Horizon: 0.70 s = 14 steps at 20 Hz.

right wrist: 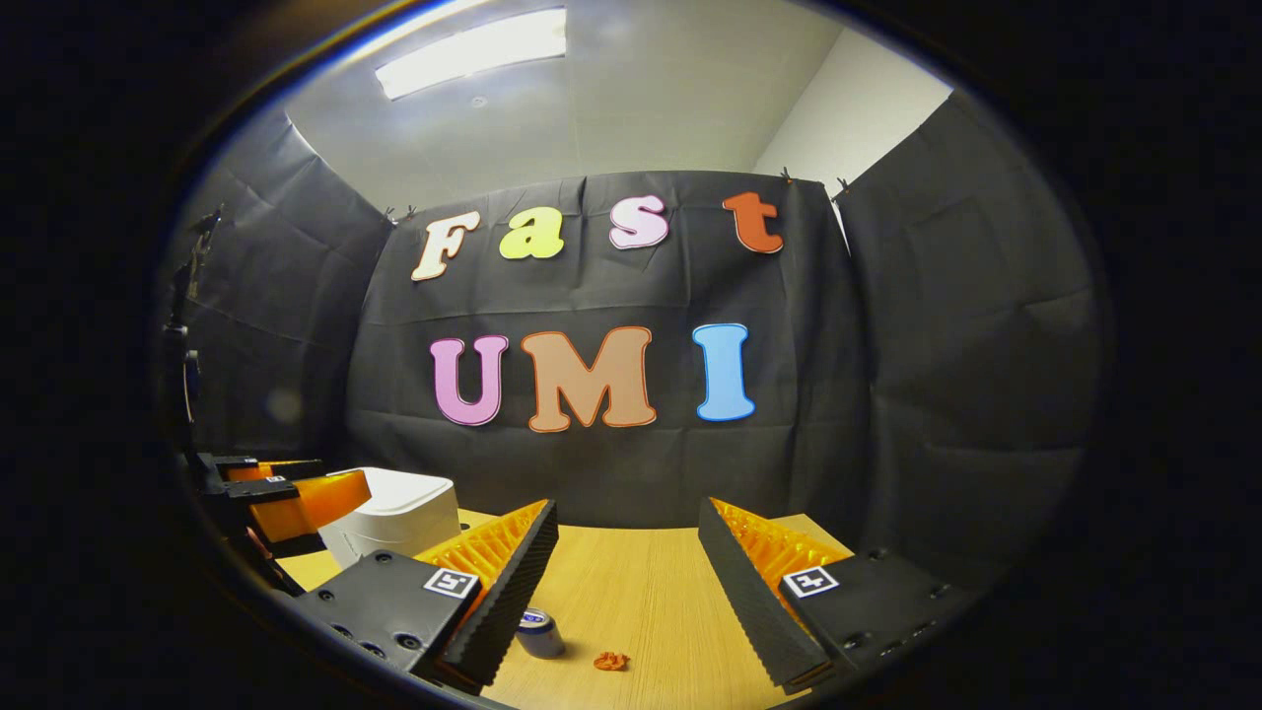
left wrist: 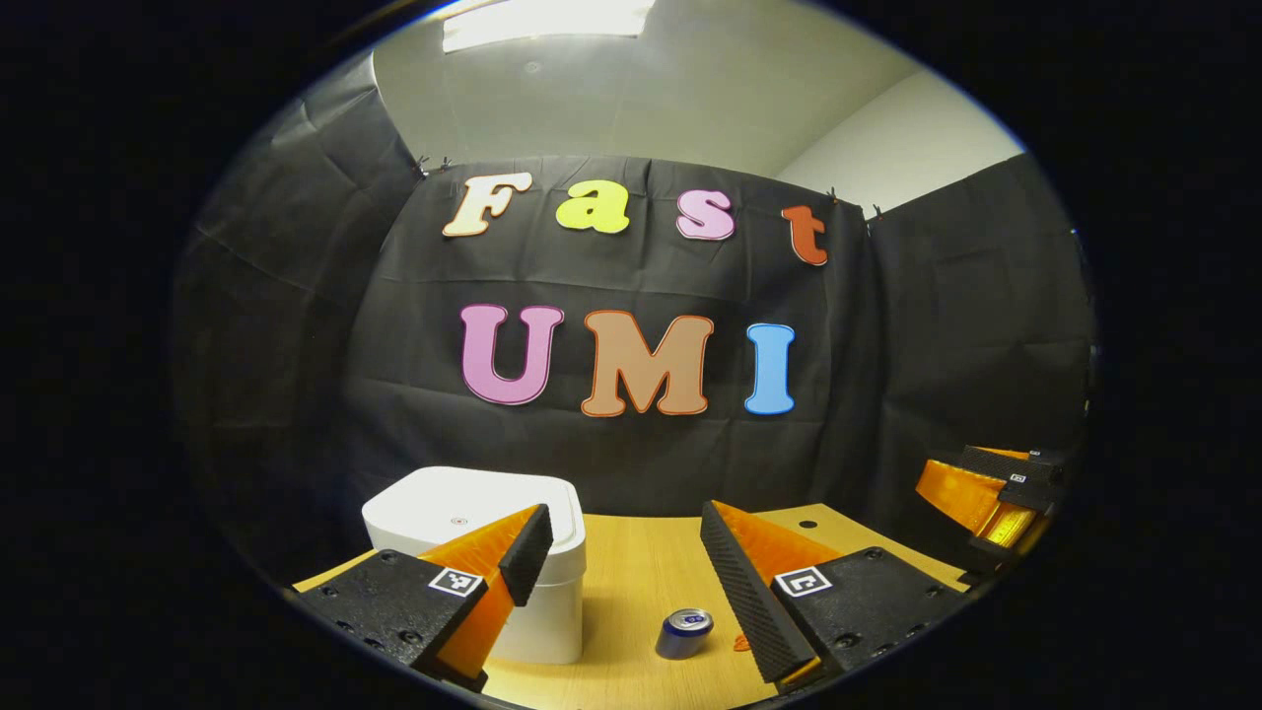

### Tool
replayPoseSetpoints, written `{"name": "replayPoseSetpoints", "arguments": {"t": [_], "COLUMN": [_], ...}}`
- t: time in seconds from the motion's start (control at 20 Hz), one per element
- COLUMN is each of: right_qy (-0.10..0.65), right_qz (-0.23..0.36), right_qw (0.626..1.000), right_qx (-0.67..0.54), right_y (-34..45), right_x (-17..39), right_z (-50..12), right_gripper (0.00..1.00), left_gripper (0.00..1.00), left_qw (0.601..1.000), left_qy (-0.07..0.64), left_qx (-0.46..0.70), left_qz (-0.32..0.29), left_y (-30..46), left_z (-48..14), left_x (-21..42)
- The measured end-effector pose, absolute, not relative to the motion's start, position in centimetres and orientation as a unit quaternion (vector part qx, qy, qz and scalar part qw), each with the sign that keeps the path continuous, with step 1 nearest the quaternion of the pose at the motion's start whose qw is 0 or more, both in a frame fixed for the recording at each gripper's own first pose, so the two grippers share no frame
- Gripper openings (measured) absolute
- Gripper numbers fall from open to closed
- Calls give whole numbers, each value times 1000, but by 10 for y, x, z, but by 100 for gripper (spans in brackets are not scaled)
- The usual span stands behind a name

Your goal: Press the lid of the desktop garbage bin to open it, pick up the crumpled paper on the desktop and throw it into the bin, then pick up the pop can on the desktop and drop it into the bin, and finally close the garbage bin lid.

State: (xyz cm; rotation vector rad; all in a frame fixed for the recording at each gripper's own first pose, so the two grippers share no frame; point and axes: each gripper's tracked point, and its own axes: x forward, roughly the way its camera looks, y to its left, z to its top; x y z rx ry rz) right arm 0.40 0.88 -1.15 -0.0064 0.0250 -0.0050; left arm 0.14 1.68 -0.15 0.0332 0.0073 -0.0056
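The white desktop bin (left wrist: 463, 537) stands at the left of the wooden table (left wrist: 631, 572) with its lid down; it also appears in the right gripper view as the bin (right wrist: 399, 513). A blue pop can (left wrist: 684, 633) stands upright to the right of the bin, and I see the same can (right wrist: 539, 631) beside my right gripper's left finger. A small orange crumpled paper (right wrist: 611, 661) lies just right of the can. My left gripper (left wrist: 623, 513) is open above the table, near the bin. My right gripper (right wrist: 626, 505) is open too, holding nothing.
Black cloth walls close the booth behind and on both sides of the table. A small dark hole (left wrist: 807, 524) marks the tabletop at the far right. The right gripper (left wrist: 971, 493) hovers at the table's right edge; the left gripper (right wrist: 286, 498) hangs in front of the bin.
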Motion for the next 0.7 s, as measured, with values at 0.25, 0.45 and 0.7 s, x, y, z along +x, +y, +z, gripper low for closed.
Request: {"name": "replayPoseSetpoints", "arguments": {"t": [0.25,0.45,0.7], "right_qy": [11,15,21], "right_qz": [-5,-8,-18], "right_qw": [1000,1000,1000], "right_qx": [-1,-1,-2], "right_y": [5,3,-2], "right_x": [7,8,7], "right_z": [-11,-14,-19], "right_gripper": [96,96,96], "left_gripper": [78,53,5], "left_qw": [999,999,994], "left_qy": [13,25,14], "left_qx": [31,-5,35], "left_qz": [9,25,99], "left_y": [25,44,106], "left_z": [-4,-9,-4], "left_x": [11,26,44]}}
